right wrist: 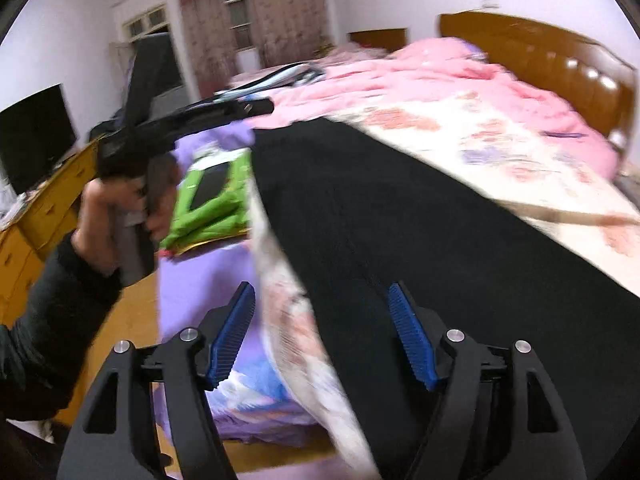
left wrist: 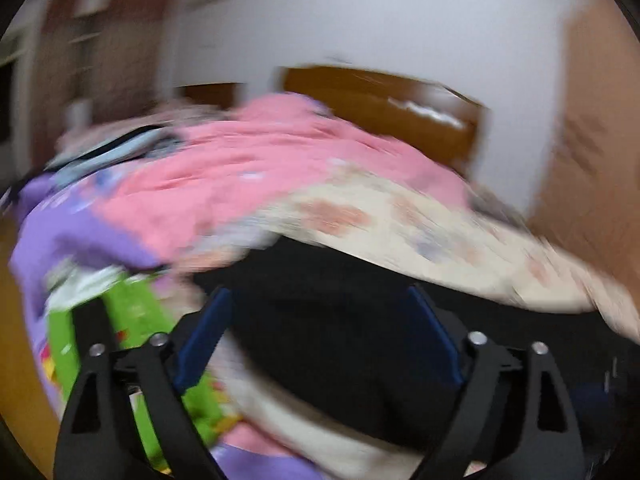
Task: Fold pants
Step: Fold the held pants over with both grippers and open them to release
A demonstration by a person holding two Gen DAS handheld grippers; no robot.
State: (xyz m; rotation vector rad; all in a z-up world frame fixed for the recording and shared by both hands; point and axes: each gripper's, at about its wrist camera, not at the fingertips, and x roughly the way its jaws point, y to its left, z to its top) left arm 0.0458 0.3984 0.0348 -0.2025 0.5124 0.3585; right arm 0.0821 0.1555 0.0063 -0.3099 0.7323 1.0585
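Black pants [right wrist: 420, 216] lie spread flat along the bed's near edge, on a cream floral sheet [right wrist: 500, 136]. They also show in the blurred left wrist view [left wrist: 340, 320]. My right gripper [right wrist: 322, 300] is open and empty, its blue pads low over the pants' near end. My left gripper [left wrist: 320, 304] is open and empty, just above the pants. In the right wrist view a hand holds the left gripper's body [right wrist: 160, 132] up to the left of the pants.
A pink quilt [right wrist: 440, 76] is heaped at the far side of the bed, before a wooden headboard [right wrist: 540, 52]. A purple sheet [right wrist: 200, 292] and a green cloth [right wrist: 212, 200] lie left of the pants. A yellow dresser [right wrist: 36, 232] stands at left.
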